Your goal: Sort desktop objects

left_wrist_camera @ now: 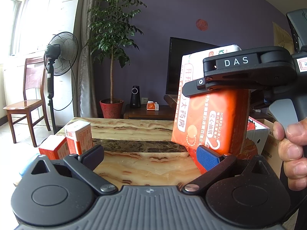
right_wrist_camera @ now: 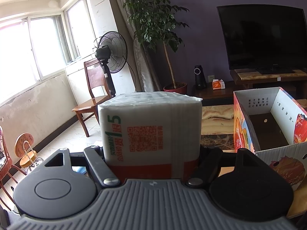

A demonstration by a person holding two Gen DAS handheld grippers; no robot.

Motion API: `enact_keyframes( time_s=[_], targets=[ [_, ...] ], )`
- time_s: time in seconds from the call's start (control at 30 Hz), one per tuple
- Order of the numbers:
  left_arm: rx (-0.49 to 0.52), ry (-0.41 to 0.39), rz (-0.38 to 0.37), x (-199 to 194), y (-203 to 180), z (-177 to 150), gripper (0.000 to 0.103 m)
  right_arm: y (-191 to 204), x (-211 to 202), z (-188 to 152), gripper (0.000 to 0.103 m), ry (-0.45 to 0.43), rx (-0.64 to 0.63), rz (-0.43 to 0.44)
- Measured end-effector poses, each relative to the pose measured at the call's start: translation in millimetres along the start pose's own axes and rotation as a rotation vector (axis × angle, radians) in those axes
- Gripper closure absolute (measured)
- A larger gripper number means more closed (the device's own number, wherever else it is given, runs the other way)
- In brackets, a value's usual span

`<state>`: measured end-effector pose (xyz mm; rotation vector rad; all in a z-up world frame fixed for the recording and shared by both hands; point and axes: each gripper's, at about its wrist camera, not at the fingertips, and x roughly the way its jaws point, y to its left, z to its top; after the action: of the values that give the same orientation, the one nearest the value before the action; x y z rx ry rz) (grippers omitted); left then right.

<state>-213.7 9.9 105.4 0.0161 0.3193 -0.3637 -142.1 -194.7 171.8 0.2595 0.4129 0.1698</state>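
A tissue pack [right_wrist_camera: 151, 130], white and orange with a QR code, fills the space between the fingers of my right gripper [right_wrist_camera: 151, 150], which is shut on it. In the left wrist view the same pack [left_wrist_camera: 209, 122] hangs tilted over the right side of the marble table [left_wrist_camera: 134, 128], with one black finger [left_wrist_camera: 193, 88] of that gripper across its top and a hand [left_wrist_camera: 293, 143] on the handle. My left gripper [left_wrist_camera: 150, 158] stands open low over the table, nothing between its pads, its blue right pad [left_wrist_camera: 208, 159] just in front of the pack's lower corner.
Two small orange-and-white boxes [left_wrist_camera: 78, 136] stand at the table's left edge. An open cardboard box [right_wrist_camera: 268, 126] with a bare bottom sits to the right. Beyond the table are a fan [left_wrist_camera: 61, 53], a chair [left_wrist_camera: 26, 103], a potted plant [left_wrist_camera: 112, 44] and a TV [right_wrist_camera: 262, 38].
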Motion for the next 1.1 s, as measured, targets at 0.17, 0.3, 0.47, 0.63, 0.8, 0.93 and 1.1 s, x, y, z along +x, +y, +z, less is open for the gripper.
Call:
enact_keyframes(
  time_s=[0.17,0.3,0.47,0.63,0.8,0.93,1.1],
  targets=[
    [0.002,0.000,-0.001,0.0,-0.2,0.0,0.001,1.0,0.0,-0.2,0.026,0.002,-0.002,-0.001],
    [0.004,0.001,-0.002,0.3,-0.4,0.1,0.001,0.6,-0.1,-0.5,0.026,0.004,-0.001,0.000],
    [0.005,0.003,-0.003,0.5,-0.1,0.3,0.001,0.9,0.4,-1.0,0.026,0.006,-0.002,0.000],
    [0.006,0.003,-0.003,0.6,-0.2,0.5,0.001,2.0,0.7,-1.4,0.026,0.007,-0.003,-0.001],
    [0.006,0.005,-0.004,0.9,0.1,0.9,0.001,2.8,1.6,-1.3,0.026,0.010,-0.005,-0.002],
    [0.008,0.007,-0.006,1.2,0.5,0.9,0.001,2.7,2.3,-1.4,0.026,0.011,-0.005,-0.004],
    [0.009,0.008,-0.006,1.5,0.1,0.8,0.001,2.7,2.2,-1.8,0.026,0.012,-0.006,-0.004]
  ],
)
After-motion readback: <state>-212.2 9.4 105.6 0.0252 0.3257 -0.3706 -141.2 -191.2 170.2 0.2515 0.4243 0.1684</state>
